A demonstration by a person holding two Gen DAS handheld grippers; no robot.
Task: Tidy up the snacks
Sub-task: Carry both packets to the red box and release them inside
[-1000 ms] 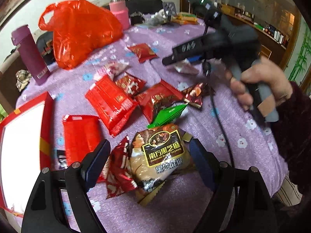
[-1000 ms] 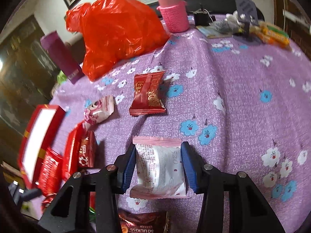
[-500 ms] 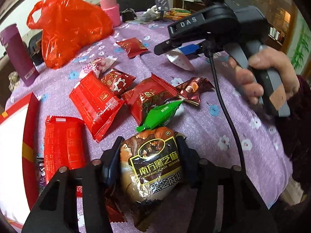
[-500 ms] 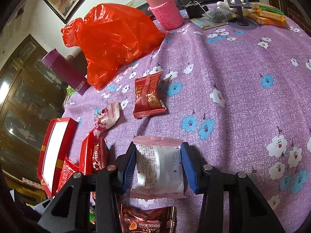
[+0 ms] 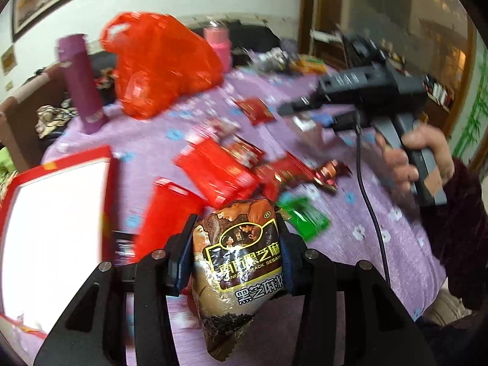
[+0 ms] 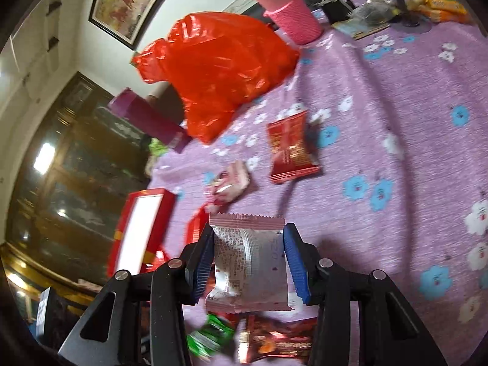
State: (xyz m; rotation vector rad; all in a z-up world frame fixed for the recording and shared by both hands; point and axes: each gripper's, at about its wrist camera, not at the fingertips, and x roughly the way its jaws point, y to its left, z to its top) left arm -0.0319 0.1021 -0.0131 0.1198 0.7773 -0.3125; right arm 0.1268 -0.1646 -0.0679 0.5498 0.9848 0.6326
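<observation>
Box (image 5: 61, 189), red-rimmed, white inside, nothing visible in it, sits at the desk (image 5: 396, 244) edge. Right of the box, our left tongs (image 5: 236, 256) clench a sesame packet (image 5: 241, 262) mid-body: soft, crinkly, likely light. Farther right of the box, right tongs (image 6: 248, 262) pinch a pink-white sachet (image 6: 247, 265) by its sides.

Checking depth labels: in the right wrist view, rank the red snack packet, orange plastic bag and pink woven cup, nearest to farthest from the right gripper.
1. Red snack packet, on the cloth just ahead of the right gripper.
2. Orange plastic bag, beyond it, to the left.
3. Pink woven cup, at the far table edge.
</observation>
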